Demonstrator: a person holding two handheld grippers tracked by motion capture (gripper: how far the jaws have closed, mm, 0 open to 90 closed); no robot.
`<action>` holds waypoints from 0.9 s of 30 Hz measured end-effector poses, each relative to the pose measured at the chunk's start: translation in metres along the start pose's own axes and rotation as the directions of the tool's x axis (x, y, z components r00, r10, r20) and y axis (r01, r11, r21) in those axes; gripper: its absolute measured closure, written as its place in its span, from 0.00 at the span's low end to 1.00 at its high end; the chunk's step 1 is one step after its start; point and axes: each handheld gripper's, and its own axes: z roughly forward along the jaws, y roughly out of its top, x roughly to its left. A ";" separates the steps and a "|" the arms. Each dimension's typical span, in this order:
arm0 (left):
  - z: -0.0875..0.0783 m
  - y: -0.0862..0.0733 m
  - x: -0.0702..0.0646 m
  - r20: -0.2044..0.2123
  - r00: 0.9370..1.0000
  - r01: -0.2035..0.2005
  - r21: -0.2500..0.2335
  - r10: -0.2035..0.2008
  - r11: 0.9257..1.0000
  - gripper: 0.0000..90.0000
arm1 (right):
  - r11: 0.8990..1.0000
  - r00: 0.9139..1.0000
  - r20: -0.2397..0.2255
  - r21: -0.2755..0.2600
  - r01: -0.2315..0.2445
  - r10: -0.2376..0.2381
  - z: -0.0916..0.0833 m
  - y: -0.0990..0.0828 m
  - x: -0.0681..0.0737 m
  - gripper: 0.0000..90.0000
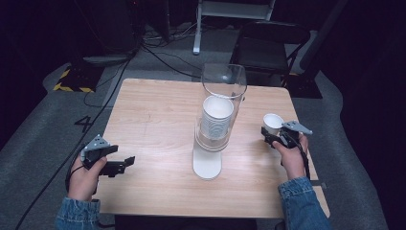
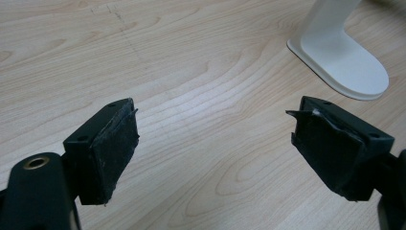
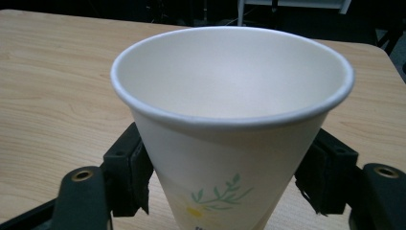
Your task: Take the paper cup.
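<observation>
One paper cup (image 3: pixel 230 129) stands upright, clamped between the right hand-held gripper's (image 3: pixel 230 184) jaws.

Overhead view; two close tool views

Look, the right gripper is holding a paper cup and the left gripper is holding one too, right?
Not quite. The right gripper does hold a paper cup, its jaws against the cup's sides in the right gripper view. But the left gripper holds nothing: the left gripper view shows its jaws wide apart over the bare table.
</observation>
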 end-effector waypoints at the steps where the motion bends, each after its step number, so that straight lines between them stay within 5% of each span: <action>1: 0.000 0.000 0.000 -0.001 1.000 -0.002 0.000 0.002 1.000 0.17 | 1.000 1.000 0.000 0.007 0.000 0.000 0.001 -0.001 0.000 0.34; 27: 0.003 0.001 -0.001 0.007 1.000 -0.006 0.008 0.006 1.000 0.17 | 0.991 0.998 -0.058 0.134 0.016 -0.008 0.013 -0.017 0.006 0.31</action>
